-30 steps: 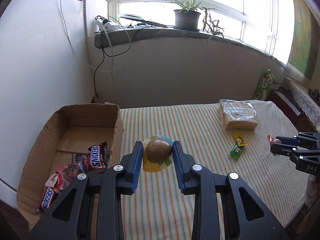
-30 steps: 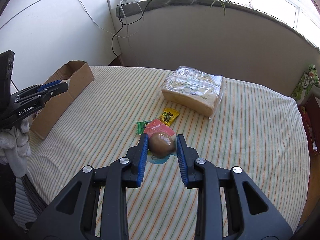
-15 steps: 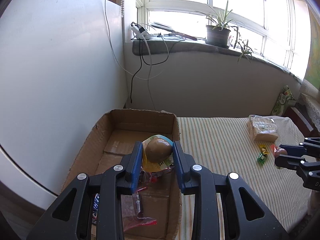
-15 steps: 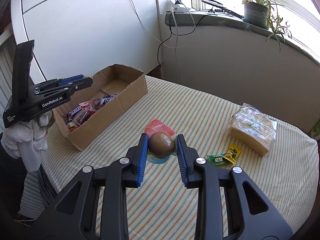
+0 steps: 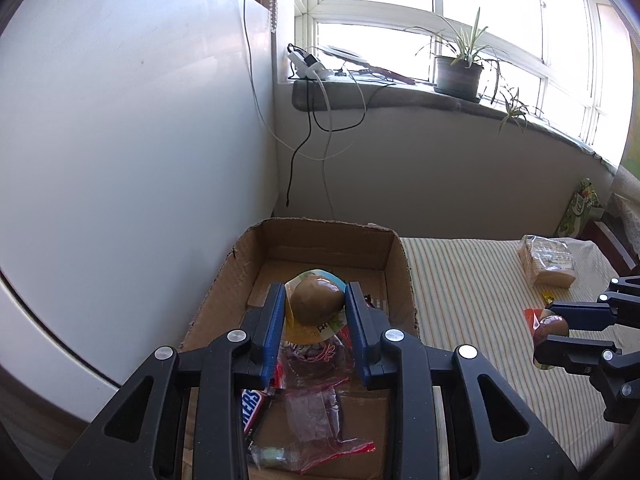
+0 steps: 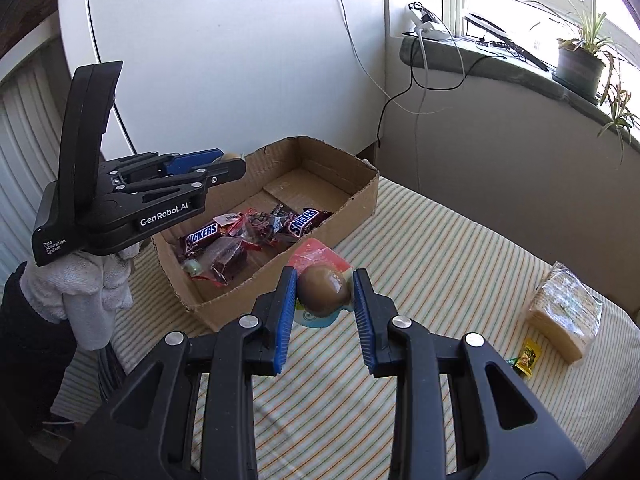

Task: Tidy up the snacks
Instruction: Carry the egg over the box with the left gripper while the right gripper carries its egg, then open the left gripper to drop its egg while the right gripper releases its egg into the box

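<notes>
Striped cloth [image 6: 440, 264] below — right gripper [image 6: 325, 295] clamps an egg pack [image 6: 322, 292] short of the box [image 6: 320, 240]; left gripper [image 5: 316, 308] pinches another [image 5: 316, 301] over it. Delivery step: next, likely release left, then bring right across.

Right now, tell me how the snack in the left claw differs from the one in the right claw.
The left claw's egg snack has a yellow and blue backing; the right claw's egg snack has a red and pale blue one. The left claw holds its snack over the cardboard box; the right claw holds its snack outside it, above the striped tablecloth. Both are brown egg-shaped domes, clamped between blue pads.
</notes>
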Motion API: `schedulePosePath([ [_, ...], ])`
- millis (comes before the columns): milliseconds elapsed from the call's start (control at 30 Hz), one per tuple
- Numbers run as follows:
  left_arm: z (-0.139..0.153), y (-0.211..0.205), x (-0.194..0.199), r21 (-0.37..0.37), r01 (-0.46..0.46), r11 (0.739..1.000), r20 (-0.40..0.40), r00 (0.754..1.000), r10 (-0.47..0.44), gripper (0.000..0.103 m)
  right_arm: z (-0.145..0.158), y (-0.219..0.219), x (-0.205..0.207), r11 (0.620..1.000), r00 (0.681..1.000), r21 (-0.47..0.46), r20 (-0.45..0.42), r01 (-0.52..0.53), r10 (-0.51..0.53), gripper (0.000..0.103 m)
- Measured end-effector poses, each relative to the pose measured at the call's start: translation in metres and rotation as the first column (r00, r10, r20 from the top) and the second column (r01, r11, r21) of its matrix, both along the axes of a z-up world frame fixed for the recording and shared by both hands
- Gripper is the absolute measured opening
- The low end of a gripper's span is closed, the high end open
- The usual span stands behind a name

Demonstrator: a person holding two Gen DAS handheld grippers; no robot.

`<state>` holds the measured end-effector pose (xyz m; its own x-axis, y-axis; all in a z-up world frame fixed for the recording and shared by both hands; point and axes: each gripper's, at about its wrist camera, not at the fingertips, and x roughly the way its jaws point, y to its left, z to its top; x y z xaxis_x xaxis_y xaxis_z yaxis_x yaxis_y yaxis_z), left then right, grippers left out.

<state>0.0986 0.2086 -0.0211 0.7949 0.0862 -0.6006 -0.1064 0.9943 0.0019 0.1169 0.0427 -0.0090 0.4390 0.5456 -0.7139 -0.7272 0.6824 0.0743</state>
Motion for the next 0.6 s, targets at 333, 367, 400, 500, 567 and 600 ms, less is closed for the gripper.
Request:
schedulePosePath([
  [333,-0.006,0.009,0.008,-0.003,-0.006,1.000,-0.012,1.000,0.006,0.028,-0.005,0.038,-0.001,0.998,0.998,0.009,-0.016,-0.059,0.059,0.029],
  [367,-0.007,0.010,0.010,-0.001,-0.007,1.000,-0.015,1.000,0.007,0.028,-0.005,0.041,-0.001,0.998,0.998,0.009,-0.018,-0.063,0.063,0.029],
  [400,-0.008,0.011,0.011,-0.002,-0.008,1.000,-0.018,1.000,0.008,0.028,-0.006,0.045,-0.001,0.998,0.998,0.009,-0.021,-0.067,0.067,0.029],
  [500,-0.011,0.014,0.015,-0.002,-0.012,1.000,-0.024,1.000,0.012,0.029,-0.010,0.053,0.000,0.997,0.996,0.011,-0.037,-0.080,0.081,0.029],
  [567,-0.012,0.017,0.018,-0.003,-0.016,1.000,-0.026,1.000,0.016,0.028,-0.013,0.058,0.001,0.996,0.995,0.011,-0.044,-0.088,0.089,0.029],
  [600,-0.012,0.018,0.019,-0.005,-0.018,1.000,-0.028,0.999,0.018,0.028,-0.014,0.061,0.001,0.996,0.994,0.012,-0.049,-0.093,0.094,0.029],
])
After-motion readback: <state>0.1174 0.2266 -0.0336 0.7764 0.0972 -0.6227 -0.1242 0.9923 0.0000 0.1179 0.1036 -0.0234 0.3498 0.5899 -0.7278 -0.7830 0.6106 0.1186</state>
